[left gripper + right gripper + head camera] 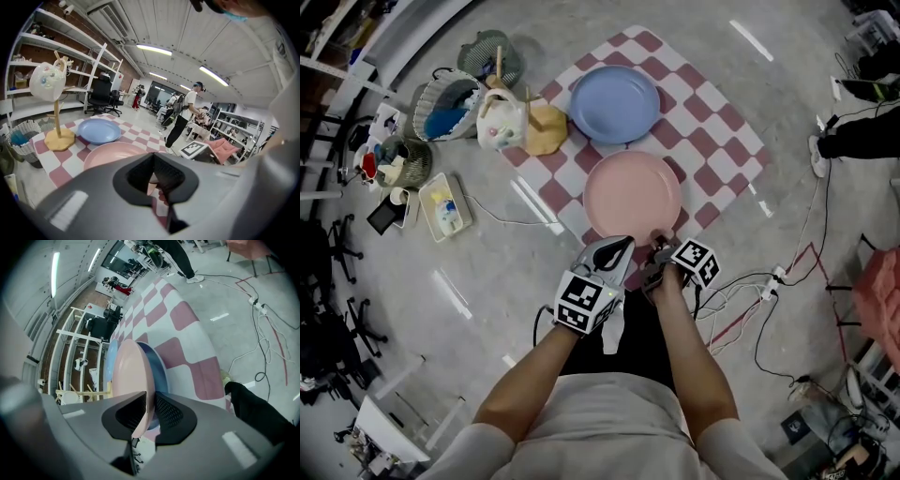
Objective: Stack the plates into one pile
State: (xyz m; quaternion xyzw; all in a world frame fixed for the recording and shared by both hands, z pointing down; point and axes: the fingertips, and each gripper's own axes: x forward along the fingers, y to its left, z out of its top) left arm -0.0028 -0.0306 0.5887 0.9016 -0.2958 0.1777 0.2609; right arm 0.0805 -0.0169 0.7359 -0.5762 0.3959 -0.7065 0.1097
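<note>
Your right gripper [660, 244] is pinching the near rim of the pink plate [633, 192]. In the right gripper view [151, 408] one jaw sits on each face of the rim, and the plate [131, 376] runs straight out ahead between them. You hold it at one edge only, so all its weight lies beyond the pads. On a lift I'd expect it to droop or swivel, and a smooth rim could slide free.

Just past the pink plate's far rim lies the blue plate [615, 103], seen right behind it from the gripper [158, 376]. Both look to rest on the checked mat [712, 150]. If you carry the pink one too low, its leading edge may shove the blue one instead of landing on it. Farther ahead and left of the gripper, a wooden stand on a yellow base [546, 127] sits right beside the blue plate. A wide swing could clip it.

Both your forearms reach forward and down, close together. The right gripper is rolled onto its side, so its jaws stand above and below the rim. Your left gripper [619, 249] sits just to its left, with its jaws pressed together on nothing [157, 176]. Its nose points at the pink plate's near edge and stops just short of it.
</note>
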